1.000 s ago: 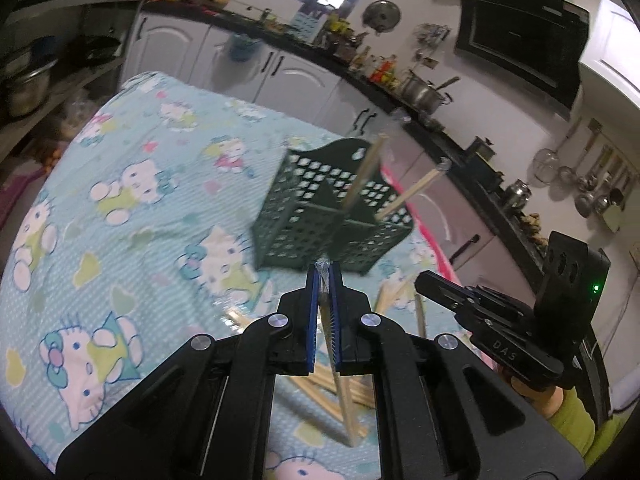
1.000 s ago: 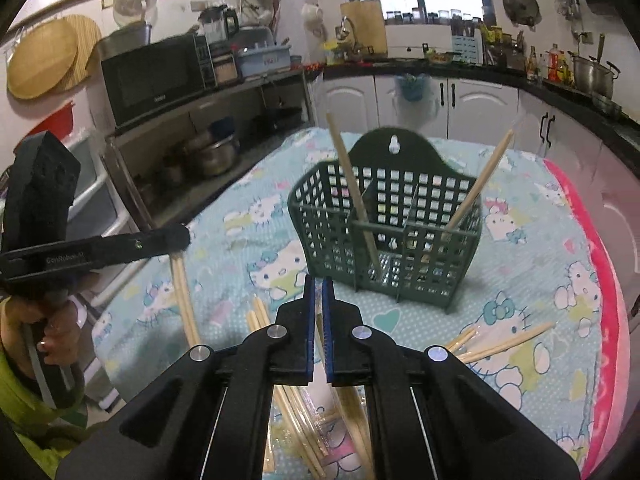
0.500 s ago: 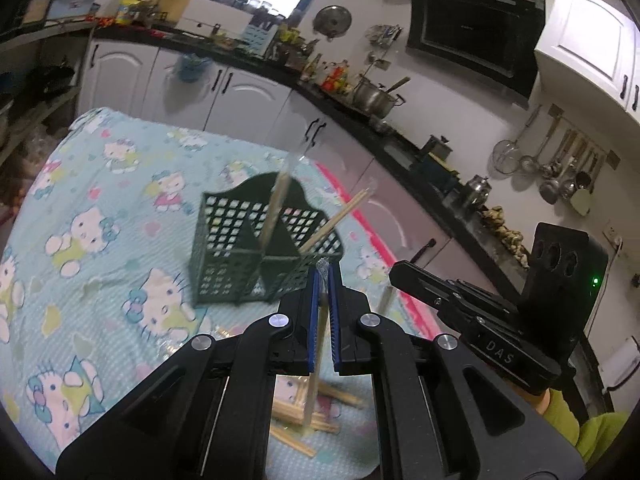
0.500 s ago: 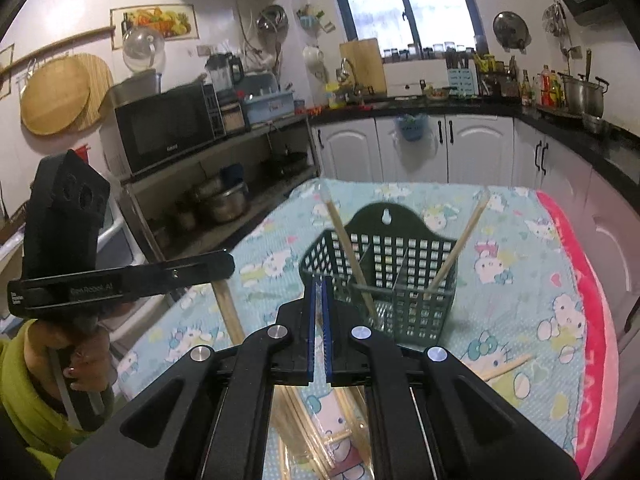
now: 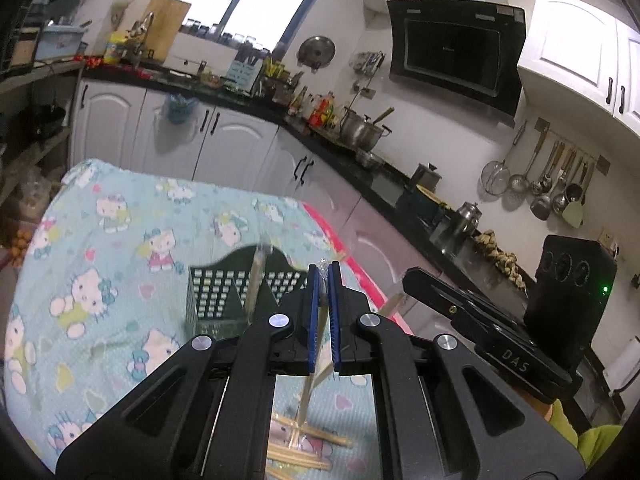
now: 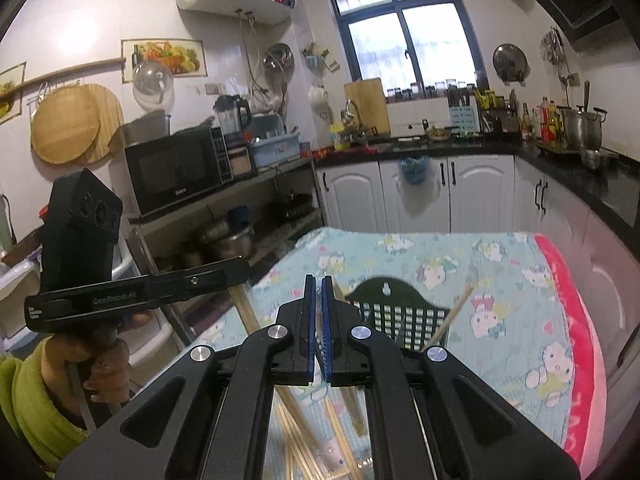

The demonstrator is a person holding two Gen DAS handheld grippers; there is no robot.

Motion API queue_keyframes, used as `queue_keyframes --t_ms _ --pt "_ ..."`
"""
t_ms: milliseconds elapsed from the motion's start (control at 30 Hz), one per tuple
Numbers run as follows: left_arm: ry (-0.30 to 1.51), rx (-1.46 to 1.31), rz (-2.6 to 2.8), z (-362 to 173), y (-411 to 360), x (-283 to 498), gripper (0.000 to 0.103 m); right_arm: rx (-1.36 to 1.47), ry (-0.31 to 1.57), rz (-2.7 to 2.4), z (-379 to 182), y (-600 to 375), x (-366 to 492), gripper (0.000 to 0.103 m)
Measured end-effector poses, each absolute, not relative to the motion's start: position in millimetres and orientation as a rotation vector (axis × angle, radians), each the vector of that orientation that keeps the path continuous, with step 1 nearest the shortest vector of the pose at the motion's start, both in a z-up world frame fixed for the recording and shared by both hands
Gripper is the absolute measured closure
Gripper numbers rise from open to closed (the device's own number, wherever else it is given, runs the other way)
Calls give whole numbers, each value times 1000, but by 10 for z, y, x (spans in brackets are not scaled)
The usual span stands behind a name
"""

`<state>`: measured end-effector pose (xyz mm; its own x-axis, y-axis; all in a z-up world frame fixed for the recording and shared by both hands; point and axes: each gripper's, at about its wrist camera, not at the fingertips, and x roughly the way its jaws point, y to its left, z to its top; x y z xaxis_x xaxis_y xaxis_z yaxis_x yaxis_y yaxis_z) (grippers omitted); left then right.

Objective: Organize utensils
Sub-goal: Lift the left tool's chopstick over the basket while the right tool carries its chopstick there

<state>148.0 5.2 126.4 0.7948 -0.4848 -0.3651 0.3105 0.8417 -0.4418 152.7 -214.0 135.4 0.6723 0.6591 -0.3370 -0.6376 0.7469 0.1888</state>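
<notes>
Left tongs (image 5: 324,280) pinching one wrapped chopstick (image 5: 306,396) just short of the green basket (image 5: 224,296), right tongs (image 6: 318,292) likewise pressed together: light, stiff, slippery-sleeved, best gripped near its top.

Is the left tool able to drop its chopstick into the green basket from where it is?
Probably yes. The left tool is shut on a chopstick and the green basket sits just ahead of it with an open top. Nothing blocks the way; two chopsticks already stand inside, with room left.
</notes>
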Motion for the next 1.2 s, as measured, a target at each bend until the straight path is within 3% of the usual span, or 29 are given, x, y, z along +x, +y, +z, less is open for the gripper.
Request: queue_keyframes --t_ms 800,1200 --pt "321 -348 -294 1890 398 1796 101 91 264 732 1966 -1995 1830 100" --pt "308 -364 -224 1807 482 2058 101 110 247 726 2024 -1869 2116 100"
